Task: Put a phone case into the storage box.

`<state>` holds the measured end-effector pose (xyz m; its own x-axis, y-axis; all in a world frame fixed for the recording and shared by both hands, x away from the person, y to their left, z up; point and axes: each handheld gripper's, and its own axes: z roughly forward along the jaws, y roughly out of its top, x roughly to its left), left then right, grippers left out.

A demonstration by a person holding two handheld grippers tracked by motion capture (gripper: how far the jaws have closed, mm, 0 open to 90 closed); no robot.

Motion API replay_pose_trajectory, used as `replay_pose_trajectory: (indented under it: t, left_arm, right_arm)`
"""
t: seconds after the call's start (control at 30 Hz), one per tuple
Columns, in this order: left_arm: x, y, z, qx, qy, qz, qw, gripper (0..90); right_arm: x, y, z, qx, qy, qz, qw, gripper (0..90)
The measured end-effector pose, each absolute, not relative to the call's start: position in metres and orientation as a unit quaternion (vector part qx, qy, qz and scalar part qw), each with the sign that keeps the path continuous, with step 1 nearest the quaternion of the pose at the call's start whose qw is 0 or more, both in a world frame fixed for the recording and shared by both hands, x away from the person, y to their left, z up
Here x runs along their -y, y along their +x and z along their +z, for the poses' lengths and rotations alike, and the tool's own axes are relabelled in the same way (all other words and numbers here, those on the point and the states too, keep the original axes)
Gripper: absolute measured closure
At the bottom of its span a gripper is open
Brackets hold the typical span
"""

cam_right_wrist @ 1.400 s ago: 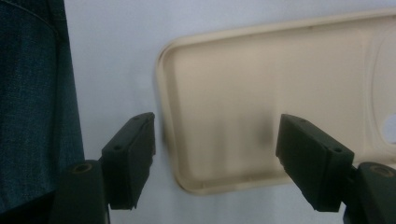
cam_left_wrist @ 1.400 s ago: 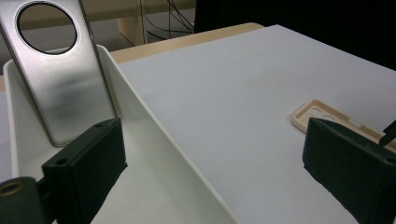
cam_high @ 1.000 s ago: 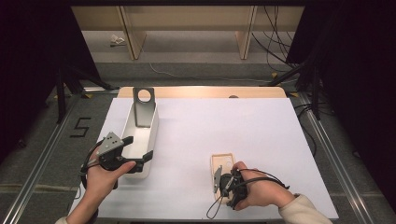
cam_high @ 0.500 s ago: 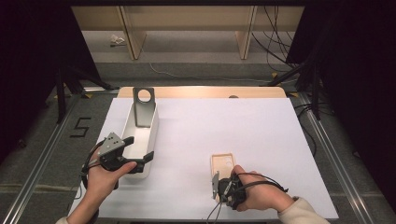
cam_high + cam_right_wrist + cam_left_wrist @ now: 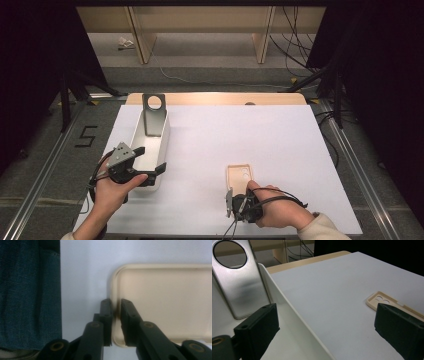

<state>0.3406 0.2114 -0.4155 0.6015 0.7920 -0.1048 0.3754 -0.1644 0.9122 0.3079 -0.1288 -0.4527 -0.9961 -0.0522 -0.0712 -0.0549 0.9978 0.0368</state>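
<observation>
The right tool [image 5: 115,315] has just been closing on the near rim of a beige phone case [image 5: 240,176], and in the right gripper view its two black jaws now stand a sliver apart with the case's thin edge pinched between them, one jaw outside the wall and one inside the shell. The case lies flat on the white bench [image 5: 260,140], open side up, directly ahead of that tool, its camera cut-outs at the far end. The left tool [image 5: 134,166] sits with its jaws spread wide and holding nothing, straddling the near wall of a white tray [image 5: 161,145], whose far end carries a grey metal stand [image 5: 239,290] with a round hole. From the left tool, the case lies well off to its right across bare bench. The grip looks shallow, taken on a rim and not across the body, so a good lift likely calls for a slow, level rise that keeps the case from pivoting or slipping out of the jaws. If the tray is the destination, as seems probable, the carry should clear its wall before the case goes down, while the left tool steadies the tray.
</observation>
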Motion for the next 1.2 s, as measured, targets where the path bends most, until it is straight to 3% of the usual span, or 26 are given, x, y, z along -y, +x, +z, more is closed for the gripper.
replay_pose_trajectory:
  t: [0.77, 1.2]
  left_arm:
    - [-0.212, 0.341, -0.415, -0.396, 0.734, 0.204, 0.512, 5.3]
    - [-0.212, 0.342, -0.413, -0.396, 0.732, 0.205, 0.515, 6.1]
  right_arm:
    - [0.135, 0.314, -0.449, -0.999, -0.015, 0.049, 0.002, 88.1]
    - [0.152, 0.333, -0.423, -0.978, 0.045, 0.200, 0.022, 88.1]
